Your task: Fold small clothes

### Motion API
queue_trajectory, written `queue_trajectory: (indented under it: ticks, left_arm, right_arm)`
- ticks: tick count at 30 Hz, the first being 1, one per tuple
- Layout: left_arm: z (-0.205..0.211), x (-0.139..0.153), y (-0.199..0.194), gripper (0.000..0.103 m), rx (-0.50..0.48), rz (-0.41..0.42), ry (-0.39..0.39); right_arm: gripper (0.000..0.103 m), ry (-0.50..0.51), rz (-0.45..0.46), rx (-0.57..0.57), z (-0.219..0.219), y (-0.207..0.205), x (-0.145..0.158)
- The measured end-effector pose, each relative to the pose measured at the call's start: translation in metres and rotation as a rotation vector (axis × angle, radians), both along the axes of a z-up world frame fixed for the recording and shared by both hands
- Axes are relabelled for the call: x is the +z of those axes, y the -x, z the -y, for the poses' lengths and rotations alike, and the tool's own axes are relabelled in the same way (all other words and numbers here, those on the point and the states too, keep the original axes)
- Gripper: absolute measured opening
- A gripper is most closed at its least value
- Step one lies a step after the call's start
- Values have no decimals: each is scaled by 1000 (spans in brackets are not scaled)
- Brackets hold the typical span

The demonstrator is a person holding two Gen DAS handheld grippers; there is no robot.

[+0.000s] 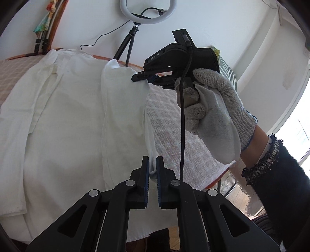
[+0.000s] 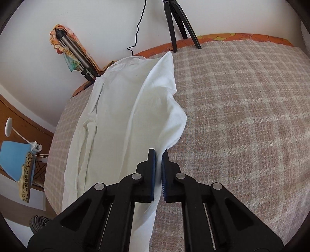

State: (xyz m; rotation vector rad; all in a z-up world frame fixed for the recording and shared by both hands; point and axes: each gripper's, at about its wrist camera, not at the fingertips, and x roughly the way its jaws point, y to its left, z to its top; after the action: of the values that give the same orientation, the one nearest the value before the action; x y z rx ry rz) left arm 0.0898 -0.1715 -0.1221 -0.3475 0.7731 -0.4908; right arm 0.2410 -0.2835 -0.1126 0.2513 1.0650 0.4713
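Two grippers each pinch the same long edge of a white shirt (image 1: 73, 108) that lies spread on a checked blanket (image 2: 242, 116) covering the bed. The left gripper (image 1: 152, 174) has its blue-padded jaws pressed together on a thin ridge of cloth at the near end of that edge, close to the hem. The right gripper (image 1: 153, 77), seen from the left wrist view in a gloved hand (image 1: 217, 108), grips the far end of the edge, up toward the shoulder; its own camera shows its jaws closed on white fabric. Holding the edge at two well-separated points keeps it taut and straight, so the side panel can be carried over as one flat strip rather than bunching. That panel is already raised and partly turned toward the shirt's middle, which suggests a lengthwise fold is under way. The collar probably lies toward the far wall, though the fisheye makes this hard to confirm. A ring light (image 1: 148, 7) on a small tripod (image 1: 127, 46) stands beyond the bed.
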Motion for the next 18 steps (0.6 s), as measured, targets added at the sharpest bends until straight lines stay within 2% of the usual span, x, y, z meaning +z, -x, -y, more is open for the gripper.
queue_trajectory:
  ticks: [10,18]
  left_arm:
    - [-53,2,23,3,78,-2,42]
    - [-87,-10,33,3,154,-32,33]
  right_arm:
    - [6,8,62,68,-76,10,28]
    - [6,77,58,163,-146,14,11]
